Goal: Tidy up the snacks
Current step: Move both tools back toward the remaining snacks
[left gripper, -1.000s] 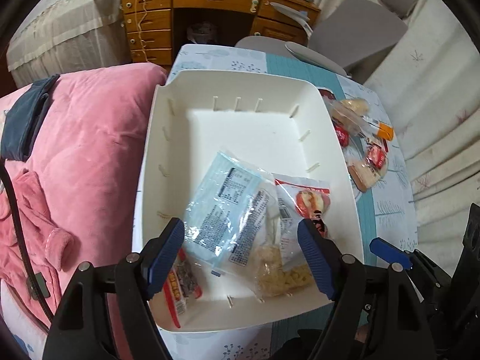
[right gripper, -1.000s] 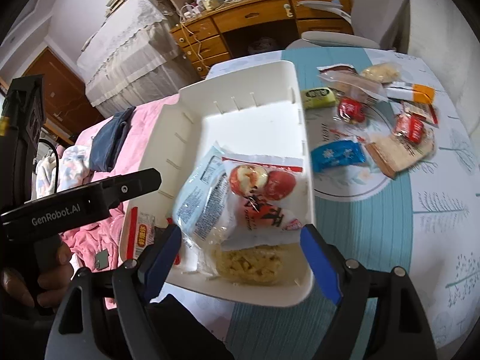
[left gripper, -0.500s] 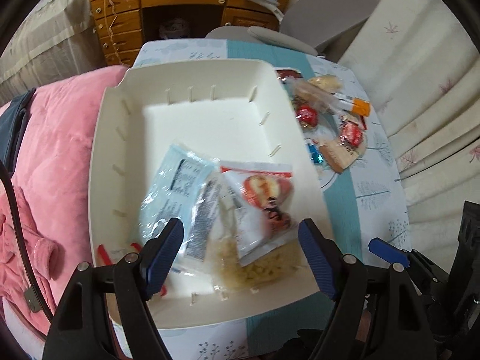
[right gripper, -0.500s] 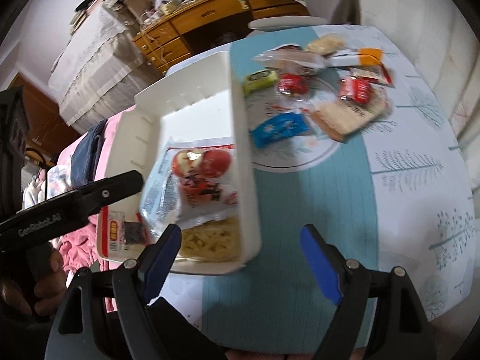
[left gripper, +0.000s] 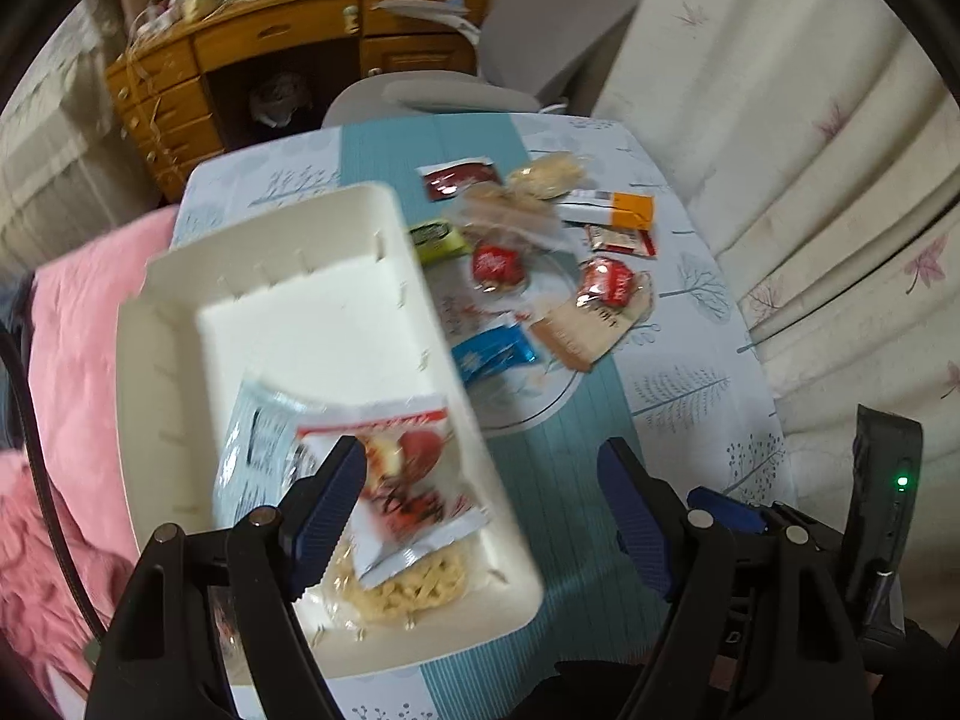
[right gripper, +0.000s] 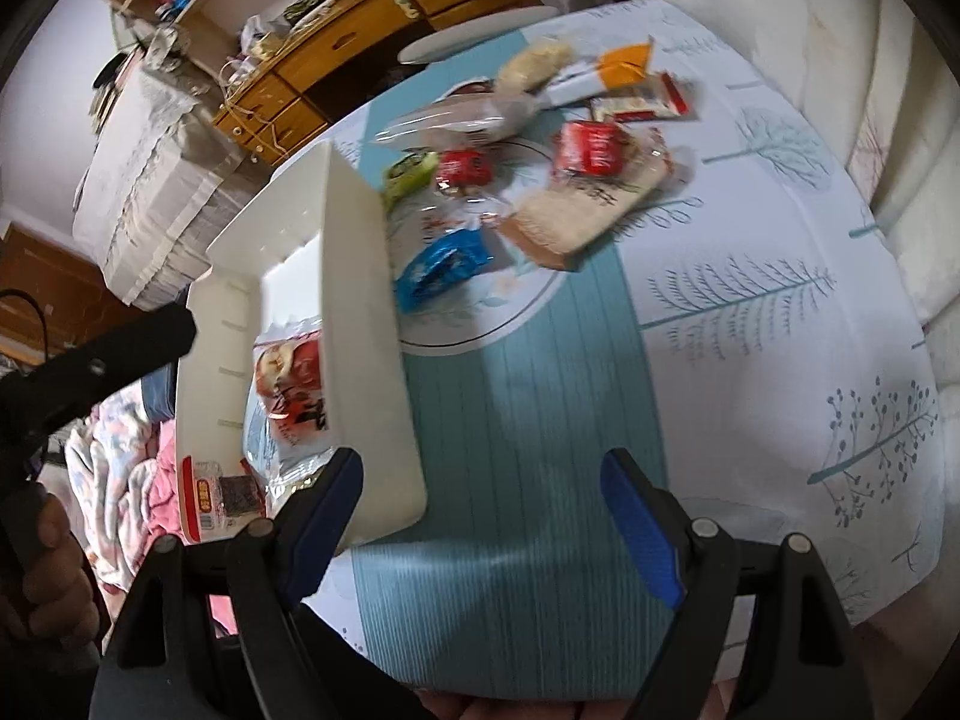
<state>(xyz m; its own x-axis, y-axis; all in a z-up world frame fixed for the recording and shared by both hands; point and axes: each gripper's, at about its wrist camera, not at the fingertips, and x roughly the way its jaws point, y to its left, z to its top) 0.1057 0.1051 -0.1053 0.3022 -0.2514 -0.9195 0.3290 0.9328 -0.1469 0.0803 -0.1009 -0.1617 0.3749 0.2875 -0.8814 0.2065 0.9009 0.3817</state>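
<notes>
White plastic bin (left gripper: 180,324) w/ slotted walls at table's left edge; loose snacks to its right.

Left gripper (left gripper: 480,516) & right gripper (right gripper: 480,516): blue ribbed pads, jaws wide, nothing between them. Bin holds crinkly clear packs: red-printed bag (left gripper: 414,480), pale blue one (left gripper: 252,450), noodle-like snack (left gripper: 414,588). On tree-print tablecloth (right gripper: 750,360): shiny blue wrapper (right gripper: 444,267), red wrappers (right gripper: 591,147), flat tan cracker pack (right gripper: 576,210), green pack (right gripper: 408,171), orange-ended pack (left gripper: 612,210). Pink fuzzy blanket (left gripper: 78,360) left of the bin; wooden desk (left gripper: 288,42) behind.
</notes>
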